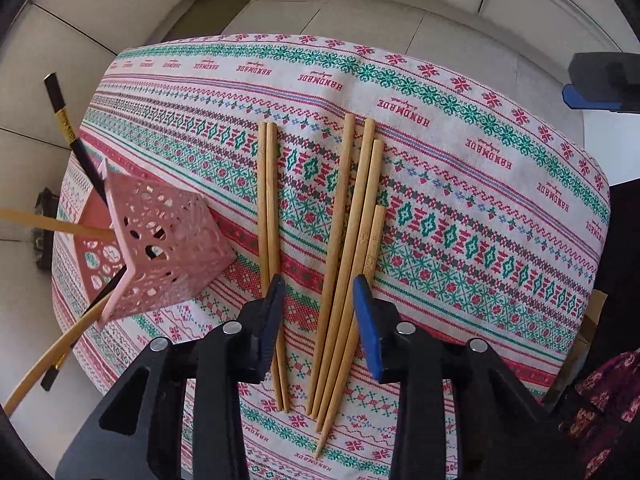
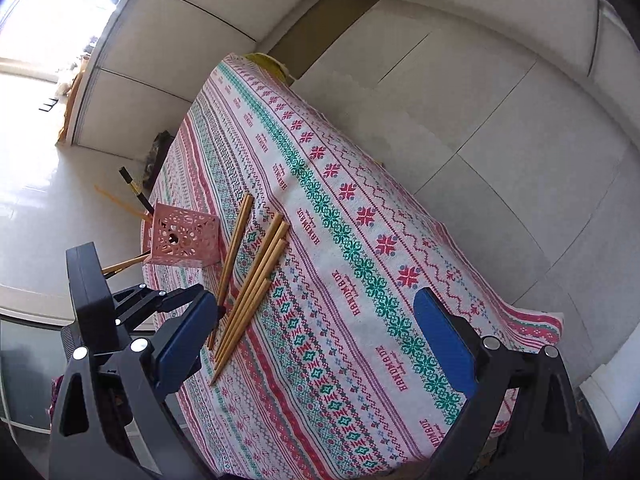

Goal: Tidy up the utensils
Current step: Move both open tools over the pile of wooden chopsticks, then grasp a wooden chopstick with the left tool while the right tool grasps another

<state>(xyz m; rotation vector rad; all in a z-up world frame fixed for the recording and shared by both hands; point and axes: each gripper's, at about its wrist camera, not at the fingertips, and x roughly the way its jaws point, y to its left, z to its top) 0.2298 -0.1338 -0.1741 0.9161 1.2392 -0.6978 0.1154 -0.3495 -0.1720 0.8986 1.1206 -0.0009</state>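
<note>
Home dining spot, patterned tablecloth [image 1: 460,168], chopsticks [image 1: 344,264], pink holder [image 1: 168,248], tiled floor [image 2: 500,120]

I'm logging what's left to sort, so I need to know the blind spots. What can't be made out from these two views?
- Pink holder: in both views its pierced walls hide the lower ends of the chopsticks standing in it, so their count is uncertain.
- Bamboo chopsticks: in the left wrist view the left tool covers part of them.
- Bamboo chopsticks, right wrist view: overlapping and small, so hard to count.
</note>
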